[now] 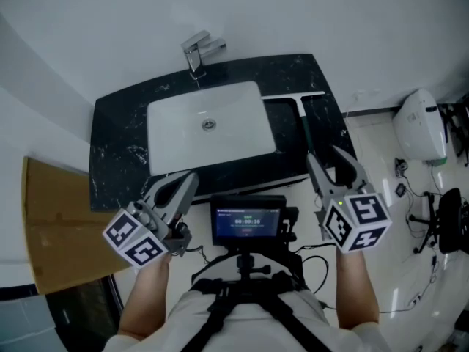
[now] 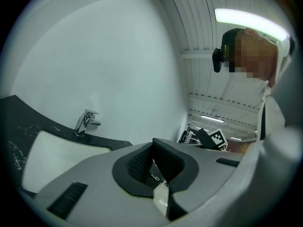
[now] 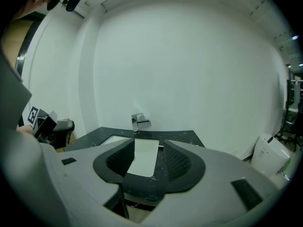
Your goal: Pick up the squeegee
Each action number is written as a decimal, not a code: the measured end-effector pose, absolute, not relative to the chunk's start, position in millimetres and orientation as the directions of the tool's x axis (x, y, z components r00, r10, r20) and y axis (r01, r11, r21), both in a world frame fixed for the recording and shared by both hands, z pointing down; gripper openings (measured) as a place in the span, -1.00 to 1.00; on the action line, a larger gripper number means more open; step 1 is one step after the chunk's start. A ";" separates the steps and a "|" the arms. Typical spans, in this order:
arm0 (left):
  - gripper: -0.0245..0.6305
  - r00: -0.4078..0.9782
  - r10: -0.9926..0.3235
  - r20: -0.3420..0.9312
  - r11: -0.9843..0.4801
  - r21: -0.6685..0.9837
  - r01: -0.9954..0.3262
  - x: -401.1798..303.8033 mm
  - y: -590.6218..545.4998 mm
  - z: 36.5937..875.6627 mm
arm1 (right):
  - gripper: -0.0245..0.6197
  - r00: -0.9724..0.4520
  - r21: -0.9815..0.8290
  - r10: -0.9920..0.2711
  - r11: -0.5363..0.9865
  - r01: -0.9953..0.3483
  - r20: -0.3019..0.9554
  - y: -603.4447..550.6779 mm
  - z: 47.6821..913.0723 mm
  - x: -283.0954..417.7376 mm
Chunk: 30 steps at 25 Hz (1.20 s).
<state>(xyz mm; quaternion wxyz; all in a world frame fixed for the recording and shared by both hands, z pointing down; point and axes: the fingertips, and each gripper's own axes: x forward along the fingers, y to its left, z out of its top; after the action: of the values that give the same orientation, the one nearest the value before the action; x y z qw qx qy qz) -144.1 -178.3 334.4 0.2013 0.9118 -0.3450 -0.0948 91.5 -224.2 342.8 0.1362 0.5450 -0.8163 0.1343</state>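
The pickup has not begun; this looks like the approach. The squeegee [image 1: 302, 127] lies on the table [image 1: 117, 123] ahead of the right gripper [image 1: 331, 164], beside the sink [image 1: 183, 134]. That gripper is spread wide and empty. The left gripper [image 1: 176, 191] is pinched together on nothing. Next, the right gripper probably needs to reach forward and down to straddle the handle.

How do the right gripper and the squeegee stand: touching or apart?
Apart. The right gripper view shows the right gripper open and empty, the counter well beyond its fingers. In the head view the squeegee lies on the counter beside the sink.
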 end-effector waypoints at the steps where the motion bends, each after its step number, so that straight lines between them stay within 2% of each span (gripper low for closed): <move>1: -0.93 0.747 -0.663 -0.035 -0.684 0.435 -0.586 -143.2 -177.8 334.9 | -0.31 -0.366 -0.066 -0.854 0.369 -0.927 0.369 -222.5 341.8 90.4; 20: -0.93 0.701 -0.712 -0.042 -0.652 0.408 -0.639 -112.5 -178.1 319.0 | -0.31 -0.408 -0.058 -0.841 0.416 -0.907 0.356 -240.5 331.0 127.5; 30: -0.93 0.717 -0.695 -0.047 -0.670 0.405 -0.622 -87.5 -192.2 315.1 | -0.31 -0.399 -0.046 -0.842 0.411 -0.910 0.363 -252.3 326.7 147.3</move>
<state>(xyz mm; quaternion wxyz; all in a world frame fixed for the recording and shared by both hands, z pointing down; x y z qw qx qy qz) -87.5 -192.2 315.1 0.1834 0.9083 -0.3627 -0.0994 147.3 -252.3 326.7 0.1428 0.5292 -0.8278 0.1191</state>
